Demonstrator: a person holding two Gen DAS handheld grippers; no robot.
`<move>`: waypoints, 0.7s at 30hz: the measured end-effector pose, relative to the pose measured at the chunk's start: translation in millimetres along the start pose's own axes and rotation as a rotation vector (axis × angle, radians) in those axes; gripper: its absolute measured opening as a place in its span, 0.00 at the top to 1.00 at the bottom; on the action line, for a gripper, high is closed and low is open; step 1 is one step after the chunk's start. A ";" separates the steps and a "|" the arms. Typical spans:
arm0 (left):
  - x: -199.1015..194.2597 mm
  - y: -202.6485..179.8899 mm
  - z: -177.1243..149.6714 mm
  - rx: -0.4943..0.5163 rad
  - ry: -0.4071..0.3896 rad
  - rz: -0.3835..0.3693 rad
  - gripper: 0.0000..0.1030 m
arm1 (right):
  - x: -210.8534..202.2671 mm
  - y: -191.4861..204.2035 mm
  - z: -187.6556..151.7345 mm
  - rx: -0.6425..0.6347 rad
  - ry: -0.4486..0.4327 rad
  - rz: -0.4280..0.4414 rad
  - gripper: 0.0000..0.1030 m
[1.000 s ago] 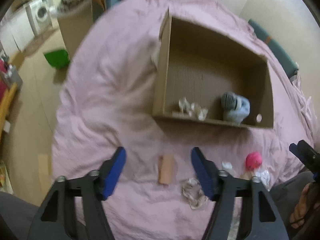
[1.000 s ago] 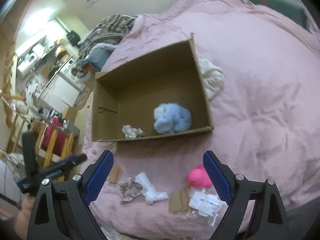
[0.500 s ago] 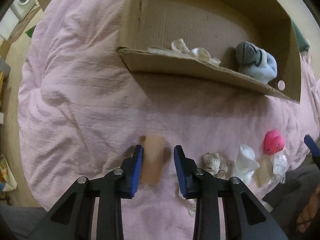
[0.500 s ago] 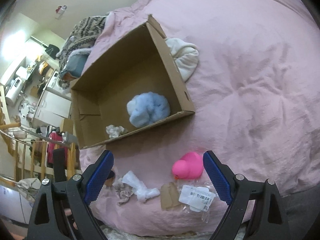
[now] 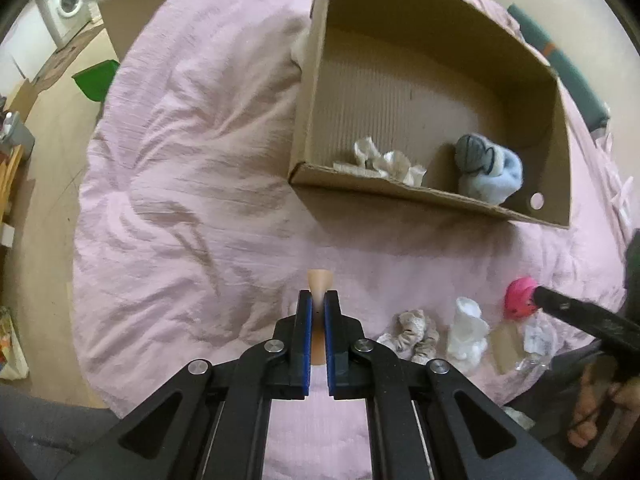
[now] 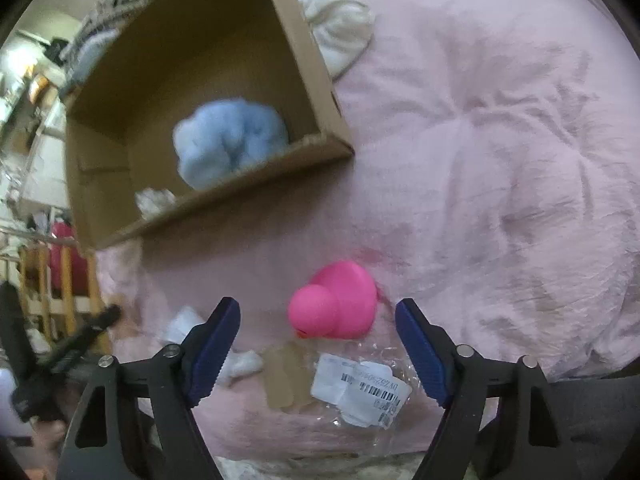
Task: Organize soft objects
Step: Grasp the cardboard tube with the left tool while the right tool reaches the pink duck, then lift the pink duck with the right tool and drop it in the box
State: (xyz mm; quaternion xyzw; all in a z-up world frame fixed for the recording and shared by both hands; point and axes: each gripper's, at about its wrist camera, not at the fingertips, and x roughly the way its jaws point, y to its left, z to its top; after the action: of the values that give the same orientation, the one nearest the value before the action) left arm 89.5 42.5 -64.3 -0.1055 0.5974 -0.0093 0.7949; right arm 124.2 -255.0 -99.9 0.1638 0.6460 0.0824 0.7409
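My left gripper [image 5: 318, 300] is shut on a flat beige pad [image 5: 319, 280], held just above the pink bedspread [image 5: 180, 168]. My right gripper [image 6: 318, 316] is open, its jaws on either side of a pink rubber duck [image 6: 336, 302] lying on the bedspread; the duck also shows in the left wrist view [image 5: 519, 297]. An open cardboard box [image 5: 400, 196] stands behind, holding a blue fluffy toy [image 5: 486, 172] and a crumpled white cloth [image 5: 386, 160]. A patterned scrunchie [image 5: 414, 334] and a white sock [image 5: 468, 336] lie to the right of my left gripper.
A clear plastic bag with a barcode label [image 6: 360, 388] and a beige pad [image 6: 286, 376] lie in front of the duck. A white cloth [image 6: 340, 36] lies behind the box. Off the bed are a green bin [image 5: 96, 82] and a washing machine [image 5: 66, 4].
My left gripper has closed on the beige pad and lifted it slightly. My right gripper has moved down and closer to the pink duck, staying open.
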 end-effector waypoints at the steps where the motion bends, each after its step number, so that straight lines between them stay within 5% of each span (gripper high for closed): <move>1: -1.4 -0.7 -2.1 -0.005 0.002 -0.008 0.95 | 3.6 1.8 -0.1 -0.010 0.010 -0.016 0.22; 6: -8.9 1.5 -13.2 -0.006 -0.005 -0.032 0.95 | 17.0 8.9 -0.7 -0.058 0.037 -0.088 0.30; 8: -8.8 -2.4 -10.6 -0.002 -0.009 -0.031 0.95 | 21.0 9.1 0.1 -0.065 0.047 -0.112 0.50; 13: -2.1 -3.9 -4.9 0.005 -0.024 -0.007 0.95 | 10.8 13.7 -0.8 -0.072 -0.008 -0.106 0.51; 21: 3.9 -6.8 -1.9 0.019 -0.029 0.028 0.95 | -13.6 32.6 -13.1 -0.157 -0.070 0.034 0.51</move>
State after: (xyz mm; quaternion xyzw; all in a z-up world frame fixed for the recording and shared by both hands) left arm 89.5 35.0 -67.3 -0.0895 0.5870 -0.0022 0.8046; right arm 112.2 -227.4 -77.3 0.1188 0.6086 0.1394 0.7721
